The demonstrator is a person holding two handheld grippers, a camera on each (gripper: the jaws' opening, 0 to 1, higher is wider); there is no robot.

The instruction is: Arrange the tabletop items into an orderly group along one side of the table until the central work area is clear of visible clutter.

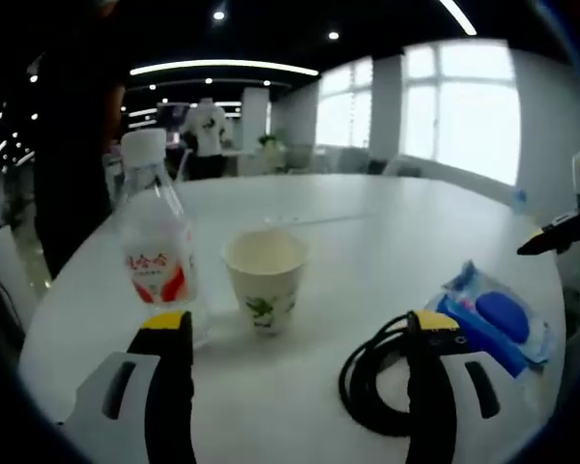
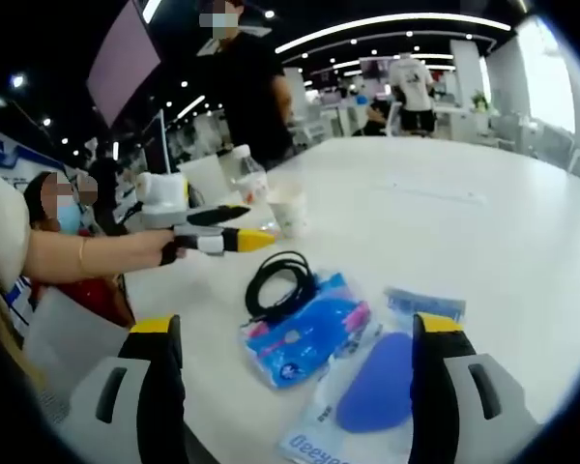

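Your left gripper (image 1: pixel 300 333) hovers open before the paper cup (image 1: pixel 265 280), water bottle (image 1: pixel 157 251) just beside it; right gripper (image 2: pixel 295 329) open, empty, above the black cable (image 2: pixel 280 282) and blue packets (image 2: pixel 304 338); gathering looks barely begun; next, close on the cup squarely.

Upright water bottle (image 1: pixel 157 251) beside paper cup (image 1: pixel 264 280); coiled black cable (image 1: pixel 382 372) seemingly touching blue packets (image 1: pixel 493 324).

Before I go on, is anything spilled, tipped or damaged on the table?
Nothing spilled or tipped. The water bottle and paper cup stand upright. The black cable lies loosely coiled, partly over the blue toothbrush pack, and the blue packet lies askew beside it: untidy, not damaged.
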